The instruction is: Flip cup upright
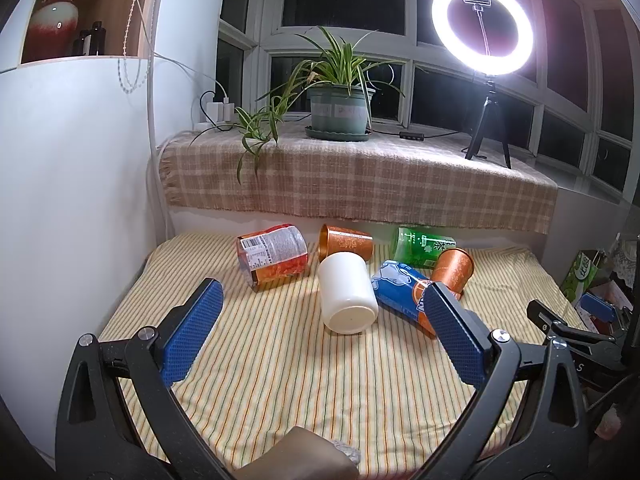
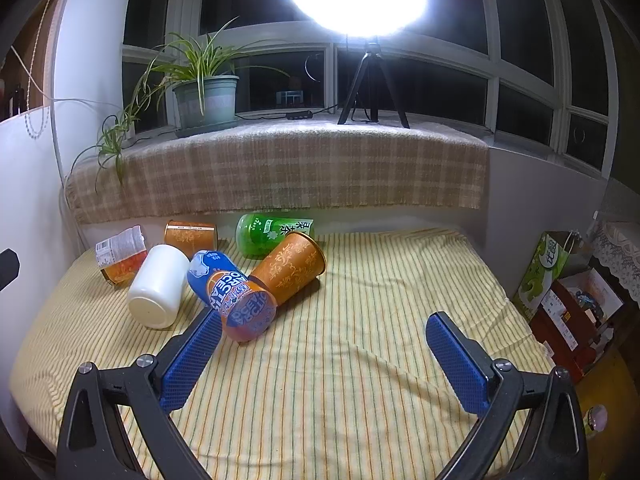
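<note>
While all six cups lie toppled on the striped cloth [image 1: 280, 360] | my jaws both gape, empty | white cup [image 1: 349, 298] nearest | nothing flipped yet

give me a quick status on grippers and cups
Left gripper open, empty. Right gripper open, empty. White cup on its side, base toward the left camera, blue cup close beside it. Nothing upright yet.

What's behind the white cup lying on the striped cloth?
Directly behind the white cup lies an orange patterned cup on its side, mouth facing left. The white cup's own mouth faces away, so its inside and the contact between the two are hidden.
</note>
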